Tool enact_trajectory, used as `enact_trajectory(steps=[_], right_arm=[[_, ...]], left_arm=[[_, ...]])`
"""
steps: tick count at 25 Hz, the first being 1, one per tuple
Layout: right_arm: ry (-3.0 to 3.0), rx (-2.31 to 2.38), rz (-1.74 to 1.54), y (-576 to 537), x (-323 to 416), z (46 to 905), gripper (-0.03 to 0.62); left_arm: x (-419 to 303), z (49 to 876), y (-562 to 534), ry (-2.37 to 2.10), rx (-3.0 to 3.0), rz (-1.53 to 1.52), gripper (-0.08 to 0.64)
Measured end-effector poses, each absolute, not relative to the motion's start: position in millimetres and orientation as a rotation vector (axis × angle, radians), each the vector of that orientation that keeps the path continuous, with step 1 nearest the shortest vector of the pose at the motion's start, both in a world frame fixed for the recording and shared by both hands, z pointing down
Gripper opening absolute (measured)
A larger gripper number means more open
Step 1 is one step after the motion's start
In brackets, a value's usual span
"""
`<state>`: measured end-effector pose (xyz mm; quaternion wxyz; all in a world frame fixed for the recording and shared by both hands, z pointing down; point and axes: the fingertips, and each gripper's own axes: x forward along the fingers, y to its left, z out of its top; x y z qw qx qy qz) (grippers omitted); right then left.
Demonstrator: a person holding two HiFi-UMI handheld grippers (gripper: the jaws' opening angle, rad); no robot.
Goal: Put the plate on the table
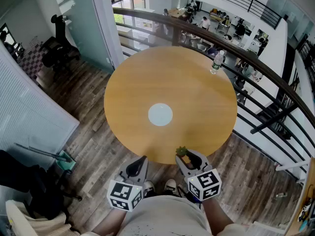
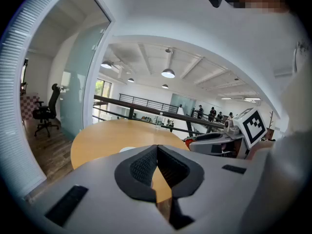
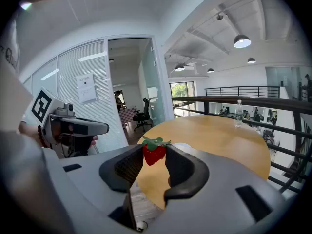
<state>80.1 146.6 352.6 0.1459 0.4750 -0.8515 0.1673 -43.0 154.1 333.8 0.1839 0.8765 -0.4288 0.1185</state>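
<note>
A white plate [image 1: 160,114] lies flat in the middle of the round wooden table [image 1: 197,97]; it also shows as a pale disc, the plate [image 3: 184,146], beyond the right gripper's fingertips. Both grippers hover at the table's near edge, short of the plate. My right gripper [image 1: 189,156] is shut on a red strawberry [image 3: 154,152] with green leaves, also seen from above as the strawberry [image 1: 182,152]. My left gripper [image 1: 141,160] is shut with nothing in it, its pads meeting in the left gripper view [image 2: 157,152].
A clear water bottle [image 1: 217,62] stands at the table's far right edge. A dark metal railing [image 1: 275,82] curves behind the table, with a drop to a lower floor beyond. An office chair [image 1: 58,45] stands far left on the wooden floor.
</note>
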Motion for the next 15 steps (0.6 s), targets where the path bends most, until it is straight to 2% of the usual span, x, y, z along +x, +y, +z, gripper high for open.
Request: enact_trajectory(steps=[15], right_arm=[[-2.483, 1.379, 0.49, 159.7, 89.4, 346.6, 0.155]], left_arm=[[-36.4, 329.6, 170.0, -1.229, 2.472, 0.34, 0.023]])
